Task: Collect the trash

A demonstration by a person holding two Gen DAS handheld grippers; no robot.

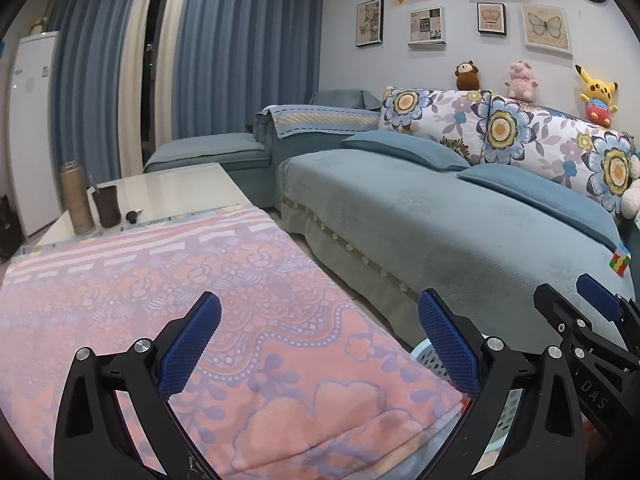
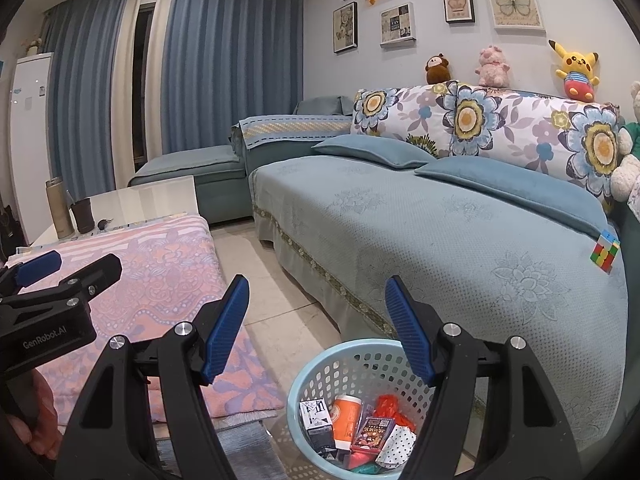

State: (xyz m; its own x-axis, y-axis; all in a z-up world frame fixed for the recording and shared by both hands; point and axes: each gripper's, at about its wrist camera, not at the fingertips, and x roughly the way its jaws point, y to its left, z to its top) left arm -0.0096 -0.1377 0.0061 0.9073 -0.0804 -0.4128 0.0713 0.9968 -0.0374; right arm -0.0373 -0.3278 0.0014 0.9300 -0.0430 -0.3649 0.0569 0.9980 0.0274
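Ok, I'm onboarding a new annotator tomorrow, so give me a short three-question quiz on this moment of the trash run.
1. True or false: the light blue perforated plastic basket on the floor already holds trash such as an orange paper cup.
2. Multiple choice: the left gripper and the right gripper are A) both open and holding nothing, B) both shut on wrappers, C) one open, one shut.
3. Fill in: the colourful puzzle cube lies on the blue-covered ____.

Key: 1 true; 2 A; 3 sofa.
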